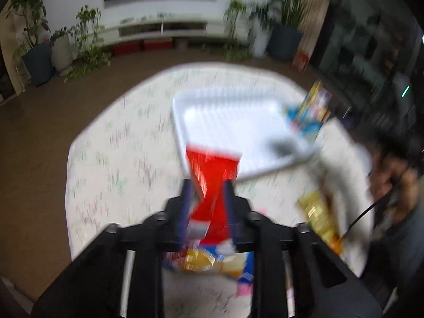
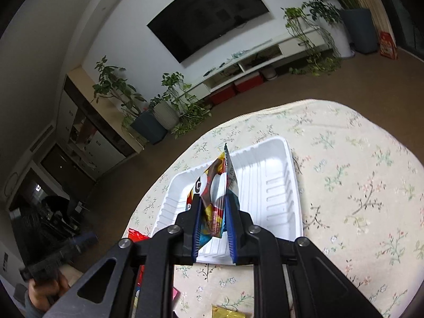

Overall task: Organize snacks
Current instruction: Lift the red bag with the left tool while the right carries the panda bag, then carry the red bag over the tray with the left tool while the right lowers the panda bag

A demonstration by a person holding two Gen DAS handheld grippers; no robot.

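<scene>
A white plastic tray [image 1: 225,111] lies on the floral tablecloth, blurred in the left wrist view. My left gripper [image 1: 208,185] holds a red snack packet [image 1: 212,164] over the tray's near edge. The packet looks pinched between the blue pads. In the right wrist view the same tray [image 2: 273,185] is sharp, with nothing lying in it. My right gripper [image 2: 213,198] is shut on a multicoloured snack packet [image 2: 214,182], held upright above the tray's near end. That packet [image 1: 310,111] also shows at the tray's right side in the left wrist view.
Loose snacks lie on the round table [image 2: 357,185]: a yellow packet [image 1: 318,212], a blue and yellow one [image 1: 212,262] under my left gripper, and a pink item [image 2: 175,292]. A person's hand [image 1: 392,172] is at the right. Potted plants and a TV cabinet stand far off.
</scene>
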